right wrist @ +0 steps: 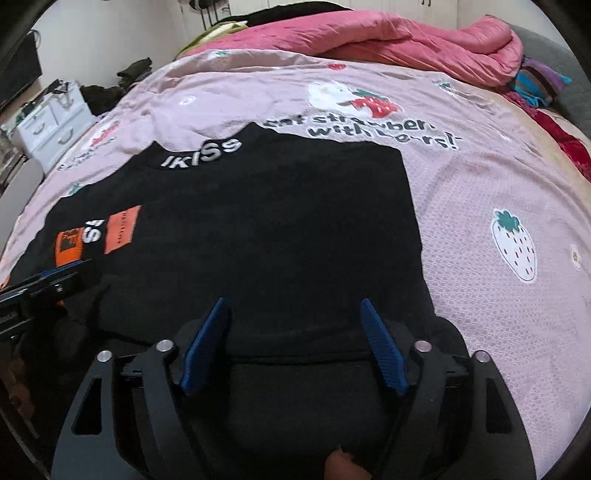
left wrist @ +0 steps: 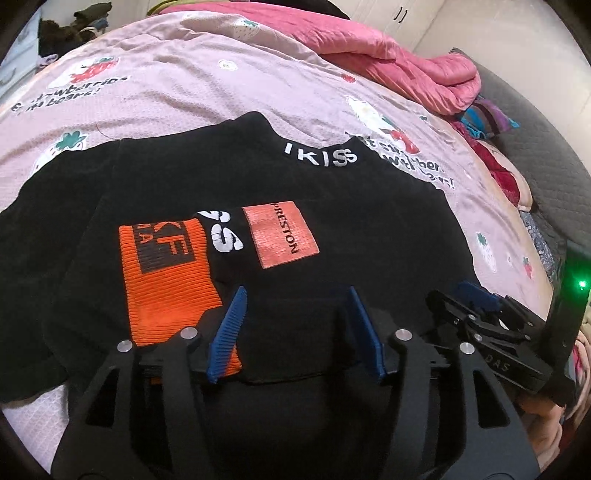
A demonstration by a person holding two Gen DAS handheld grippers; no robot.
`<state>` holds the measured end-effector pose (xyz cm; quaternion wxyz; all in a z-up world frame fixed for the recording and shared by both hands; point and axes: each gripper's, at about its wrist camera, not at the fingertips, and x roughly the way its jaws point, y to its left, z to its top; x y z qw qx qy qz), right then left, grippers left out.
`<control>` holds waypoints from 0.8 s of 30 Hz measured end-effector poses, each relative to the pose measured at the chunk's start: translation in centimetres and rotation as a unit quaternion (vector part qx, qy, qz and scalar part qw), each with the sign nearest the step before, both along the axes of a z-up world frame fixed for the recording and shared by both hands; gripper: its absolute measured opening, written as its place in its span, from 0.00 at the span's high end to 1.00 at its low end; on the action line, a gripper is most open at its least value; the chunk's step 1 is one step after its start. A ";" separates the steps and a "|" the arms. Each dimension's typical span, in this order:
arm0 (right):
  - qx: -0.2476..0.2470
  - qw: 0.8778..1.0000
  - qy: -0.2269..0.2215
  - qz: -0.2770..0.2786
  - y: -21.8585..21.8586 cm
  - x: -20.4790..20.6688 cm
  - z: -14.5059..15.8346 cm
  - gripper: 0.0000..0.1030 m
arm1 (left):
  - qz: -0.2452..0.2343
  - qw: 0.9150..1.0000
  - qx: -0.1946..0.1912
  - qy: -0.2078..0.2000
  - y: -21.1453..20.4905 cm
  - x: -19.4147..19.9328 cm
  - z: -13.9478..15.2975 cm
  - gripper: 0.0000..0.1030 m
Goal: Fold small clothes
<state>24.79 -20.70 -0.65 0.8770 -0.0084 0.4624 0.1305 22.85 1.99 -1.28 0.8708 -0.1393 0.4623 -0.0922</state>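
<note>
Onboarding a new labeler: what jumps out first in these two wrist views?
The black garment spread flat on the pink strawberry-print bedspread dominates both views, with white "IKISS" lettering at its far edge. Next come the bright orange ribbed cuff and the salmon "PRESTON" patch beside it. Both the left gripper and the right gripper stand open over the near hem.

A wide bed (right wrist: 480, 206) fills the room, covered by a pale pink sheet (left wrist: 184, 85) with printed strawberries and dark letters. A rumpled pink quilt (right wrist: 388, 40) lies at its far end. A white chest of drawers (right wrist: 51, 122) stands beside a light wall (right wrist: 110, 33), with dark clothes (right wrist: 135, 72) piled near it
</note>
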 end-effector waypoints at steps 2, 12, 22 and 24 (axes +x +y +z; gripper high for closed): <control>0.008 1.000 -0.006 0.002 -0.3 -0.2 0.2 0.27 | 0.000 1.000 0.002 -0.002 -0.1 -0.1 0.1 0.51; 0.048 0.998 -0.036 0.000 -0.9 -1.1 2.7 0.16 | 0.005 1.000 0.011 -0.021 0.2 -1.9 1.9 0.41; 0.080 0.995 -0.050 0.012 0.9 -2.0 4.1 0.08 | 0.055 0.997 0.048 -0.024 3.9 -4.4 2.5 0.20; 0.074 0.996 -0.058 0.012 1.4 -2.2 4.3 0.07 | 0.065 0.996 0.059 -0.030 4.8 -5.1 2.6 0.17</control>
